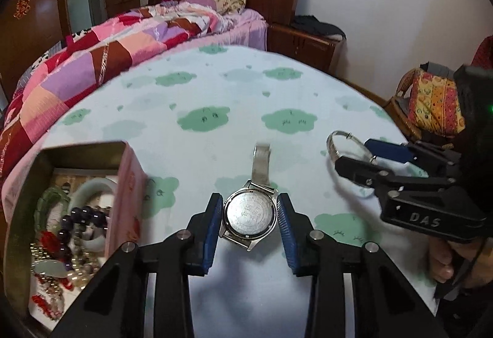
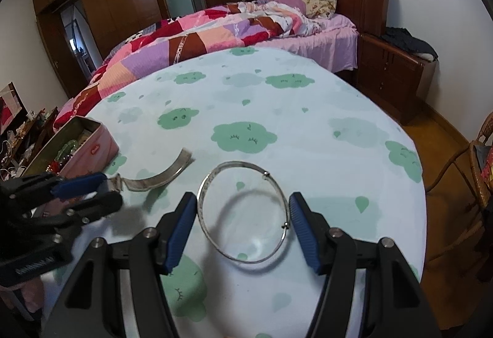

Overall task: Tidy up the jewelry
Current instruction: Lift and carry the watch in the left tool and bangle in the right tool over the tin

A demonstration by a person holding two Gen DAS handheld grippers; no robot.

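A silver watch (image 1: 249,214) lies face down on the round table, its strap (image 1: 261,163) pointing away. My left gripper (image 1: 249,225) is open, its blue pads on either side of the watch case, close but with small gaps. In the right wrist view the left gripper (image 2: 92,190) is at the strap's near end (image 2: 160,176). A thin silver bangle (image 2: 243,214) lies flat between the open fingers of my right gripper (image 2: 243,230); the right pad is near its rim. The bangle (image 1: 342,142) and right gripper (image 1: 369,157) also show in the left wrist view.
An open pink tin box (image 1: 128,183) with beads, bangles and other jewelry stands at the table's left, also in the right wrist view (image 2: 92,150). The tablecloth (image 2: 277,122) has green cloud prints. A bed (image 2: 231,26), a nightstand (image 2: 394,72) and a wicker chair (image 2: 471,171) surround the table.
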